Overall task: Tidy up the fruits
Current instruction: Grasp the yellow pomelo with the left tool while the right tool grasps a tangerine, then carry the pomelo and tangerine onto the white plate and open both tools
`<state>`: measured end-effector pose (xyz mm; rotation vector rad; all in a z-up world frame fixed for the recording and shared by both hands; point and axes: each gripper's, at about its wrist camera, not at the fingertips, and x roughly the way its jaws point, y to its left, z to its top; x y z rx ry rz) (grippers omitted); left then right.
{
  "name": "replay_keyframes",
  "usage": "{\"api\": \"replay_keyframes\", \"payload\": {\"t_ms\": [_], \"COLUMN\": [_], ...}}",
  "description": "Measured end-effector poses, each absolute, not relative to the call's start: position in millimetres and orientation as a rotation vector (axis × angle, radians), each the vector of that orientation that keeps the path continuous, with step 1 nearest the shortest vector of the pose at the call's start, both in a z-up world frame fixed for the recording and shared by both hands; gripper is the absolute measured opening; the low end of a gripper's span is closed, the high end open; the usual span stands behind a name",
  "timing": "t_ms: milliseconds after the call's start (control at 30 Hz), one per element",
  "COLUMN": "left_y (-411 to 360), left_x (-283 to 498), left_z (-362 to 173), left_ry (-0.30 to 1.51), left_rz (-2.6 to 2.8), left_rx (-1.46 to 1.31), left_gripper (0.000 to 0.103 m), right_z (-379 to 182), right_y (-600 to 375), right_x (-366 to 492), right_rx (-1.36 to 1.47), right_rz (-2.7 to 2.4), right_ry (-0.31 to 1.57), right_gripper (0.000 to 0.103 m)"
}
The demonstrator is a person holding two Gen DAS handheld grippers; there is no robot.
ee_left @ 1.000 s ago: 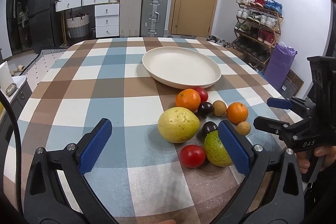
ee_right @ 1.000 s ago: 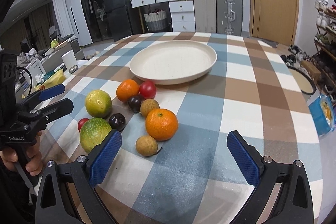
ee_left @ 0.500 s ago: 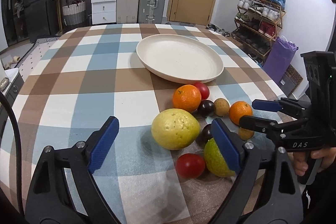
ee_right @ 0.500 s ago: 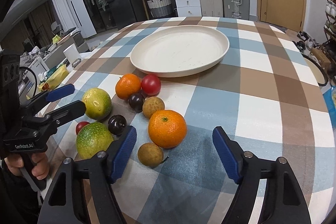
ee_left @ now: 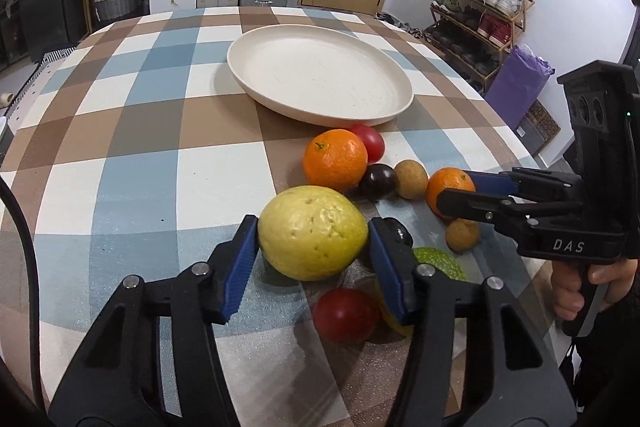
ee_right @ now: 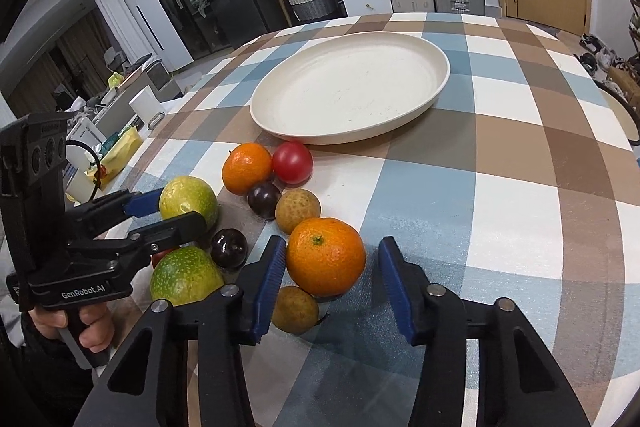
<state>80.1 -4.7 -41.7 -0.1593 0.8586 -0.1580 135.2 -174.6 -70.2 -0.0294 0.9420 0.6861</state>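
A cream plate (ee_left: 320, 83) (ee_right: 352, 87) sits empty on the checked table. In front of it lies a cluster of fruit. My left gripper (ee_left: 312, 239) has its blue pads against both sides of a big yellow fruit (ee_left: 312, 233) that rests on the table. My right gripper (ee_right: 332, 267) straddles an orange (ee_right: 326, 255); the left pad touches it, the right pad stands apart. A second orange (ee_left: 335, 158), a red tomato (ee_left: 370, 141), dark plums (ee_left: 378, 181), brown longans (ee_left: 411, 179), a green fruit (ee_right: 186, 275) and another tomato (ee_left: 346, 314) lie around.
The table (ee_left: 132, 163) is round with a blue, brown and white checked cloth. Suitcases, drawers and a door stand behind it, a shoe rack at the right. Clutter lies on a side surface (ee_right: 116, 143) at the left.
Both grippers moved forward and down into the fruit cluster and narrowed. The left one closed around the yellow fruit; the right one closed in around the near orange.
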Motion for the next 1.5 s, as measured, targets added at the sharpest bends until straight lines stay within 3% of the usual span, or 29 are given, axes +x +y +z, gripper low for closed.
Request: {"api": "replay_keyframes", "payload": {"t_ms": [200, 967, 1500], "left_y": [-2, 0, -3], "left_x": [79, 107, 167], "left_z": [-42, 5, -3], "left_ry": [0.864, 0.737, 0.752], "left_rz": [-0.172, -0.115, -0.124], "left_rx": [-0.175, -0.161, -0.154], "left_gripper": [0.052, 0.052, 0.052], "right_z": [-71, -38, -32], "right_y": [-173, -174, -157], "right_x": [135, 152, 192], "right_rx": [-0.022, 0.062, 0.051], "right_rz": [0.697, 0.731, 0.696], "right_ry": [0.941, 0.797, 0.782], "right_gripper": [0.040, 0.040, 0.040]}}
